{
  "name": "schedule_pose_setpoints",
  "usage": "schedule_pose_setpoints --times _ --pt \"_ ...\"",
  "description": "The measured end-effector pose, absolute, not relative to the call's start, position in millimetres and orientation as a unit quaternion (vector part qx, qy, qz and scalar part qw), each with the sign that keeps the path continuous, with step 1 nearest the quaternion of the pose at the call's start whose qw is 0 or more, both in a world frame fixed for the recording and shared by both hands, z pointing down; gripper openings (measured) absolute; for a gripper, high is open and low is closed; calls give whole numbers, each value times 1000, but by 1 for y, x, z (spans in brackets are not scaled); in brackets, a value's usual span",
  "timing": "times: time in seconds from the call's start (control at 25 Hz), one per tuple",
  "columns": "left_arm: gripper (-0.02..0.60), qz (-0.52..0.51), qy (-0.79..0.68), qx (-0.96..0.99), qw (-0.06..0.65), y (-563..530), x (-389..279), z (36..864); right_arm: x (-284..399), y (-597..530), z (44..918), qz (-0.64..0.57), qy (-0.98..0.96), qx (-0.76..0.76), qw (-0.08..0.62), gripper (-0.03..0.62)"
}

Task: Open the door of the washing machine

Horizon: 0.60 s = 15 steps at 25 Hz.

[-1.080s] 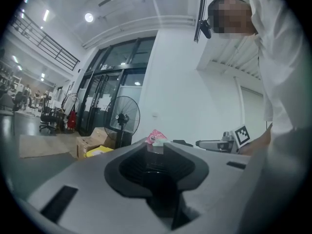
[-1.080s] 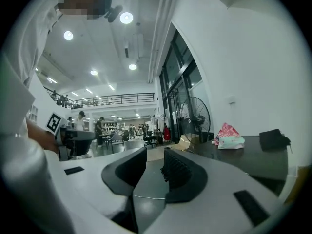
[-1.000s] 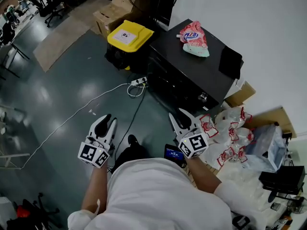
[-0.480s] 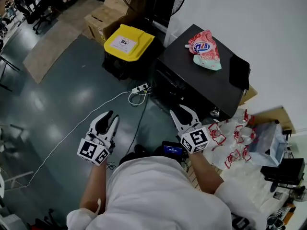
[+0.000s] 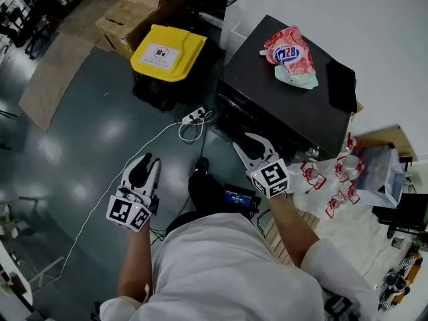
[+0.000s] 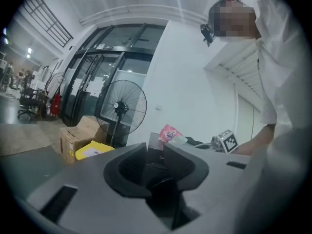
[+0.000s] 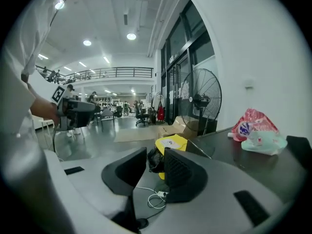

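Observation:
The washing machine is a black box against the white wall, with a pink detergent bag lying on top. Its dark front faces the floor space, and I cannot make out the door from here. My right gripper is open and empty, just in front of the machine's front face without touching it. In the right gripper view the machine's top lies to the right of the gripper. My left gripper hangs open over the floor, well left of the machine; between its jaws nothing is held.
A yellow-lidded black bin stands left of the machine, with cardboard boxes and a standing fan behind it. A power strip with cables lies on the floor. Plastic bags with red print pile up at the right.
Both grippers have travelled forward toward the machine and sunk a little. The right one now sits close before its front face. Neither gripper's jaws changed.

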<state>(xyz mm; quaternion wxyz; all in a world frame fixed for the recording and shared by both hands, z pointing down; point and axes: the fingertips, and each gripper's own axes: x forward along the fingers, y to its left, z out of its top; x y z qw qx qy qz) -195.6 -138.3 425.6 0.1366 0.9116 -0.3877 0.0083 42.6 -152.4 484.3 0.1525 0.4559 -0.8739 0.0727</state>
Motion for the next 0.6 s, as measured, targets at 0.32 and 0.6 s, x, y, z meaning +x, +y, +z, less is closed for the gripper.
schedule_pose_setpoints --times 0.32,0.6 --pt "107 40 -357 923 136 -231 -196 435 39 -223 530 99 -866 452 188 127" --pt "107 34 -339 930 140 -309 -190 430 42 -267 581 104 -851 443 262 127"
